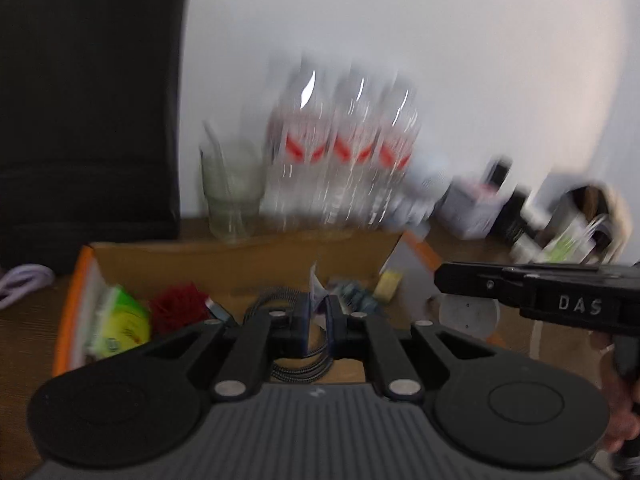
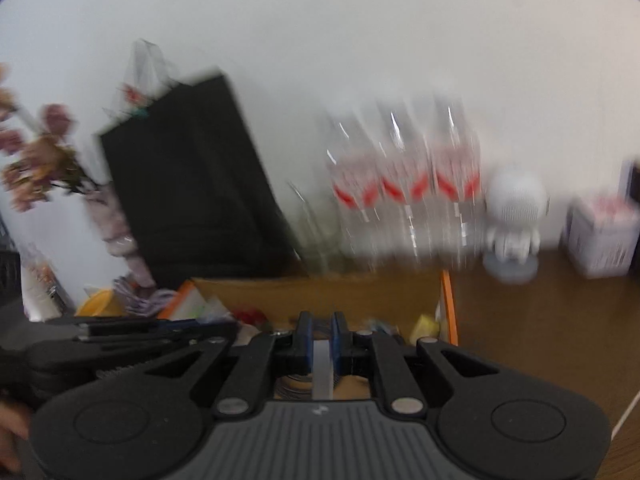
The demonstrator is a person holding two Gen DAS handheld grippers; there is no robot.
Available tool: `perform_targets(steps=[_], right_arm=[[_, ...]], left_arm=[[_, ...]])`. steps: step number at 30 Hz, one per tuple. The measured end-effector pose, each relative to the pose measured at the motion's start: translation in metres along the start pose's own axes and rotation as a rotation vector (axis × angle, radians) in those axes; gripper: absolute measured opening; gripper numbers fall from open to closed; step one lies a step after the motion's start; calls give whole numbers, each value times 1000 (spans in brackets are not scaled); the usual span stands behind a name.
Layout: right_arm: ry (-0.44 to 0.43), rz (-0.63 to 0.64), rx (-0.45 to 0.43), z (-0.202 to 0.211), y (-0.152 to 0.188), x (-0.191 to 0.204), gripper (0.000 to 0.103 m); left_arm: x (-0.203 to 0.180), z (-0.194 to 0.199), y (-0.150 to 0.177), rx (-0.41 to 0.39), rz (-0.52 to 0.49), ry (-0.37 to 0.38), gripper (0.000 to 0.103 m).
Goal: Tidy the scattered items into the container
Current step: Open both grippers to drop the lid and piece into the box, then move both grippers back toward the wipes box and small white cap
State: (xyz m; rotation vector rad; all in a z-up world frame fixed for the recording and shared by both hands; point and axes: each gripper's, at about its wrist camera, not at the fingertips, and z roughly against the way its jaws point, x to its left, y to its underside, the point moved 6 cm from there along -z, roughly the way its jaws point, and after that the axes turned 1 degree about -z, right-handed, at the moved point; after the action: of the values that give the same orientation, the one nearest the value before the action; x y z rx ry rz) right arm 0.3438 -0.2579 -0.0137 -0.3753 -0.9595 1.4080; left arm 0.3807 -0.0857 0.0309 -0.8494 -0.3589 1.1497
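An open cardboard box with orange edges stands on the wooden table. It holds a green-yellow packet, a red fuzzy item, a braided grey cable and a yellow item. My left gripper is over the box, jaws nearly together with a thin white-blue wrapper at the tips. My right gripper is above the same box, shut on a flat white strip. Both views are blurred.
Three clear bottles with red labels and a glass stand behind the box. A black bag is at the left. A white robot figure and a small white box are at the right. The right gripper body shows beside the box.
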Motion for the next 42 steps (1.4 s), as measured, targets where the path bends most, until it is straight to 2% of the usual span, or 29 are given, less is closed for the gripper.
perform_targets(steps=[2, 5, 8, 10, 11, 12, 14, 16, 17, 18, 21, 24, 26, 28, 30, 34, 36, 39, 42], right_arm=[[21, -43, 56, -24, 1, -13, 8], [70, -25, 122, -51, 7, -22, 13], [206, 33, 149, -64, 6, -31, 29], [247, 72, 119, -59, 0, -28, 39], [253, 85, 104, -56, -4, -26, 41], [255, 96, 98, -52, -6, -22, 45], [247, 111, 109, -46, -9, -14, 51], [227, 99, 140, -42, -10, -8, 56], [218, 81, 153, -40, -12, -8, 58], [213, 65, 165, -38, -12, -6, 61], [219, 36, 189, -25, -11, 0, 67], [217, 33, 230, -12, -3, 10, 75], [210, 23, 249, -4, 5, 17, 79], [211, 10, 277, 1, 15, 23, 83], [219, 5, 305, 5, 25, 30, 83], [229, 21, 336, 18, 40, 45, 85], [228, 27, 332, 26, 44, 50, 89], [222, 29, 295, 43, 50, 59, 89], [218, 47, 208, 64, 60, 69, 91]], left_arm=[[-2, -30, 2, 70, -1, 7, 9], [-4, -59, 7, 144, -4, 21, 11], [-2, -70, 7, 183, 5, 18, 16], [-2, -65, 3, 174, 9, 35, 31], [-1, -61, 1, 168, 3, 29, 46], [1, -56, -2, 162, -5, 14, 52], [6, -45, -8, 159, -15, -26, 53], [11, -33, -11, 168, 0, -48, 64], [13, -26, -12, 170, 8, -60, 76], [15, -17, -13, 168, 10, -74, 81], [20, 7, -15, 167, 6, -134, 87], [30, 28, -11, 192, 47, -185, 92], [35, 40, -3, 198, 97, -205, 101], [36, 49, 10, 225, 129, -219, 102], [35, 56, 23, 252, 143, -240, 102], [33, 81, 38, 238, 173, -297, 103], [30, 97, 43, 204, 187, -321, 103], [20, 120, 49, 131, 149, -366, 103], [7, 150, 54, 5, 128, -394, 103]])
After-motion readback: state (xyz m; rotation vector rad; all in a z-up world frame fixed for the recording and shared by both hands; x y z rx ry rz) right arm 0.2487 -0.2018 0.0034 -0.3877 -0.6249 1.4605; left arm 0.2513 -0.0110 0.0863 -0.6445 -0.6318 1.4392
